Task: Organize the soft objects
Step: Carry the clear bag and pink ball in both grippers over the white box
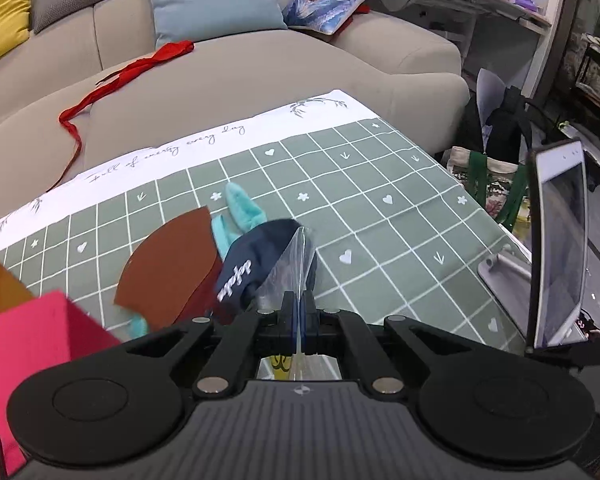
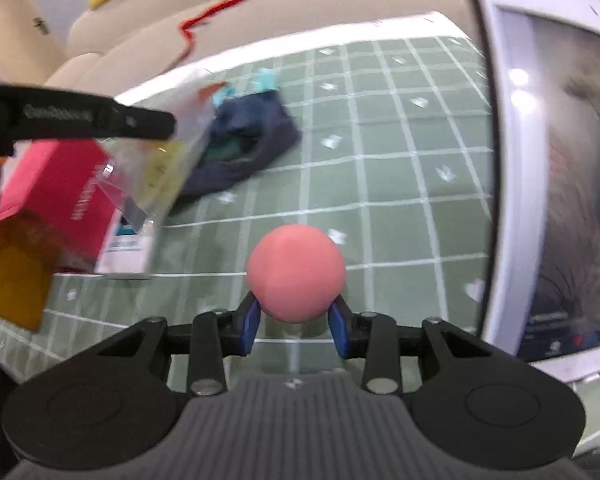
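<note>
- Our left gripper [image 1: 299,300] has its two fingers pressed tight together on a thin clear plastic bag [image 1: 290,268].
- From the right wrist view, the same clear bag [image 2: 156,176] hangs down from our left gripper's black arm, with a white label low on it.
- Our right gripper [image 2: 296,326] squeezes a pink ball [image 2: 296,272] between its blue pads [image 2: 250,322]. One pad touches each side of the ball.
- The pink ball is up off the green checked tablecloth [image 1: 380,216].
- A dark blue cap [image 1: 256,264] lies on the cloth, just past the tips of our left gripper. It has white letters on it.
- A bit of fluffy teal fabric [image 1: 242,208] sticks out behind the cap and touches it.
- A brown curved flap [image 1: 172,264] sits just left of the cap and covers part of the teal fabric.
- A pink box [image 1: 32,344] is at the left edge, near the brown flap.
- A tablet on a stand [image 1: 560,240] is at the right side of the table.
- A beige sofa [image 1: 260,68] is behind the table. A red ribbon [image 1: 128,76] lies across it.
- A light blue cushion [image 1: 214,0] and a yellow cushion [image 1: 2,12] lean on the sofa back.
</note>
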{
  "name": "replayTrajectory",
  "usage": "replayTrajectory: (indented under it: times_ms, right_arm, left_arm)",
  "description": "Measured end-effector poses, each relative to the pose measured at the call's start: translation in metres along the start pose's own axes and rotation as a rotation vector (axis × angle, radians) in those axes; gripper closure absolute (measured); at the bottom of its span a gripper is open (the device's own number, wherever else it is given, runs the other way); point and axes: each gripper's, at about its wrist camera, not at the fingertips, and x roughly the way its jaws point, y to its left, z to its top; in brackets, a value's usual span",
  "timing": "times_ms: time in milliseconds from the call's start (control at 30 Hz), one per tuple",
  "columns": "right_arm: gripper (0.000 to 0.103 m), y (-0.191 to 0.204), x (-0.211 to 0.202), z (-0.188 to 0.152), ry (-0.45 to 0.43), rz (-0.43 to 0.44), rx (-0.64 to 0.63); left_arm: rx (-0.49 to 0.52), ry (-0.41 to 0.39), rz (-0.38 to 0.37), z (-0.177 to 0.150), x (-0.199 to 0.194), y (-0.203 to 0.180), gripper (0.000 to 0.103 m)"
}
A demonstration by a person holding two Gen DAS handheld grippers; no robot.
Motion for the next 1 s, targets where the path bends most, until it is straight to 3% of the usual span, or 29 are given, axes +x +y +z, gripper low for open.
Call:
replayTrajectory:
  times_ms: [233, 400, 600, 833, 1000]
  right_arm:
    - [0.067, 0.014, -0.003, 0.007, -0.018, -0.030, -0.013]
    - [0.067, 0.013, -0.012, 0.019, -0.055, -0.075, 0.029]
    - [0.065, 0.008, -0.012, 0.043, -0.048, -0.102, 0.120]
    - [0.065, 0.013, -0.017, 0.083, -0.091, -0.110, 0.146]
    - [0.065, 0.046, -0.019, 0.123, -0.126, -0.103, 0.074]
  left_arm:
    - [-0.024, 0.009, -0.028, -0.015, -0.018, 0.016, 0.102]
    - [-0.079, 0.056, -0.057, -0.009, -0.019, 0.027, 0.102]
    - [-0.115, 0.037, -0.067, 0.007, -0.029, 0.037, 0.102]
    - [-0.175, 0.111, -0.046, 0.031, -0.037, 0.067, 0.102]
    - [-0.207, 0.118, 0.049, 0.048, -0.050, 0.101, 0.102]
